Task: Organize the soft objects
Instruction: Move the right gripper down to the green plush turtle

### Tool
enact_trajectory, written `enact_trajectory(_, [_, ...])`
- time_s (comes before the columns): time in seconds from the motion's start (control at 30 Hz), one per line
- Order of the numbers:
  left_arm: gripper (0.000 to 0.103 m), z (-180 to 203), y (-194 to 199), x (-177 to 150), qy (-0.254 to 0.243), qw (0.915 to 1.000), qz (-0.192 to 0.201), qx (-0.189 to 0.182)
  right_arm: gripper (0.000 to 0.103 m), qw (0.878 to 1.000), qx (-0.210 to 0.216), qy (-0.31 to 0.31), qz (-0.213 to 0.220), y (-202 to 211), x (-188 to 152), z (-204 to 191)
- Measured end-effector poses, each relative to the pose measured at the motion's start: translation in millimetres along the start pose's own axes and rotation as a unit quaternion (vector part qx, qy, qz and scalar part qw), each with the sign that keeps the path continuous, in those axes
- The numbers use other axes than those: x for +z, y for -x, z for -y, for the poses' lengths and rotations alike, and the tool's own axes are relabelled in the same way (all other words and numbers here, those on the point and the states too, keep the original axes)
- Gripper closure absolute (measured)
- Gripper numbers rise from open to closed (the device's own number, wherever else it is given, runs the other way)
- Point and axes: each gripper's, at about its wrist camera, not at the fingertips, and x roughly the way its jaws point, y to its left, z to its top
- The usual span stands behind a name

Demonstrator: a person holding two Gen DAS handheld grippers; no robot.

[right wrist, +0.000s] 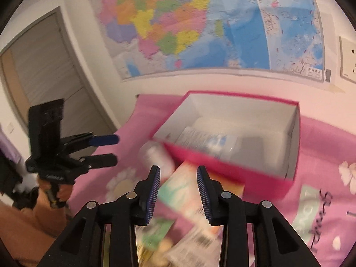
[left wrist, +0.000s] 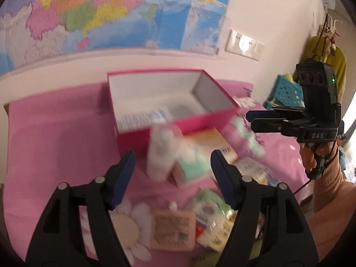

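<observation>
The pink box [left wrist: 171, 102] is the landmark here: it stands open on a pink cloth [left wrist: 55, 133] with flower prints, under a large map [left wrist: 111, 11] on the wall.

In the left wrist view, the left gripper [left wrist: 172, 166] is in front of the box, on its near side. Its jaws are spread wide and nothing is between them; they hang above the pile of soft packs and touch none of them. Inside the box, against its near wall, lies one white and blue pack [left wrist: 144, 118]. Just in front of the box, touching its near wall, lies a white pack [left wrist: 161, 155] (blurred, so its print cannot be read), and beside it a green and white pack [left wrist: 191, 164]. Nearer to the camera than these lies a peach-coloured pouch [left wrist: 171, 229].

To the right of the box, above the cloth, is the right gripper [left wrist: 250, 120], held by a hand [left wrist: 311, 155] in a peach sleeve. In its own view its jaws are partly spread, with an empty gap between them, above the packs in front of the box. Further right of the box stands a blue basket [left wrist: 287, 91].
</observation>
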Motion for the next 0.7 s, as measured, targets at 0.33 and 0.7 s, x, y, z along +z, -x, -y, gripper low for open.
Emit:
enact_trajectory(0.33, [0.032,1.4,-18.5,-69.4,0.042,0.9951,-0.082,-0.037,0.068,0.998,0.025,-0.012,-0.059,-5.8,-61.9,-21.5])
enact_trajectory(0.7, [0.032,-7.1,-3.0,-106.7,0.078,0.9886,-0.101,-0.079,0.068,0.991,0.076,0.0,-0.115,-21.3,-107.4,-48.8])
